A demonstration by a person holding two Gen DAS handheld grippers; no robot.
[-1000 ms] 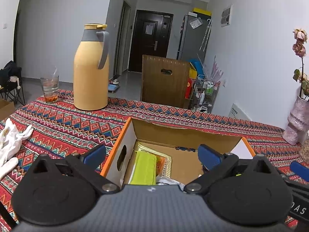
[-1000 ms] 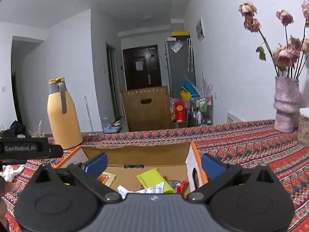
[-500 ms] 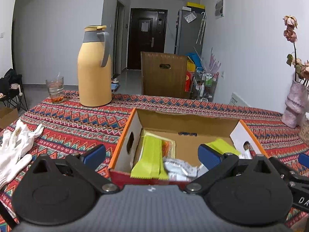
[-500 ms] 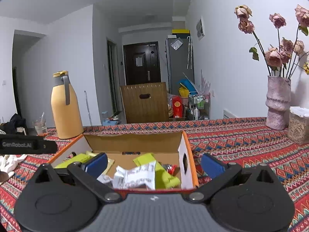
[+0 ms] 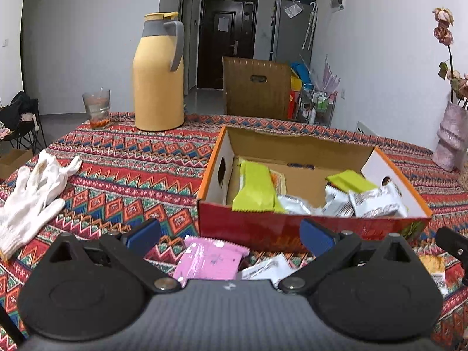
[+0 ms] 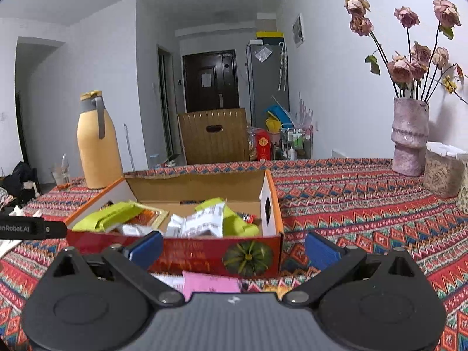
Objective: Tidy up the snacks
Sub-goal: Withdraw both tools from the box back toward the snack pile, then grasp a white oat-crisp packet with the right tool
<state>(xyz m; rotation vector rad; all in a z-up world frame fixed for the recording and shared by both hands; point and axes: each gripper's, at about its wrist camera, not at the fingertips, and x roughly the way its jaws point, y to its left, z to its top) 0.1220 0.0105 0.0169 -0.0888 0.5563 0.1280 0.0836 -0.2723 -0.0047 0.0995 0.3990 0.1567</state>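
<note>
While both jaws are held wide apart and empty, a pink packet (image 5: pixel 209 260) is seen before the snack box (image 5: pixel 310 228); the counter (image 5: pixel 131 161) is patterned.

Black tongs (image 5: pixel 229 235), blue pads (image 5: pixel 316 235), silver screws, seemingly carbon-weave housing.

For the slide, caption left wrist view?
Open left gripper hovers over pink snack packet before snack-filled red cardboard box.

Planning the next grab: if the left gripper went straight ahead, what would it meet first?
Probably the red front wall of the open cardboard snack box; the open left gripper points there.
</note>
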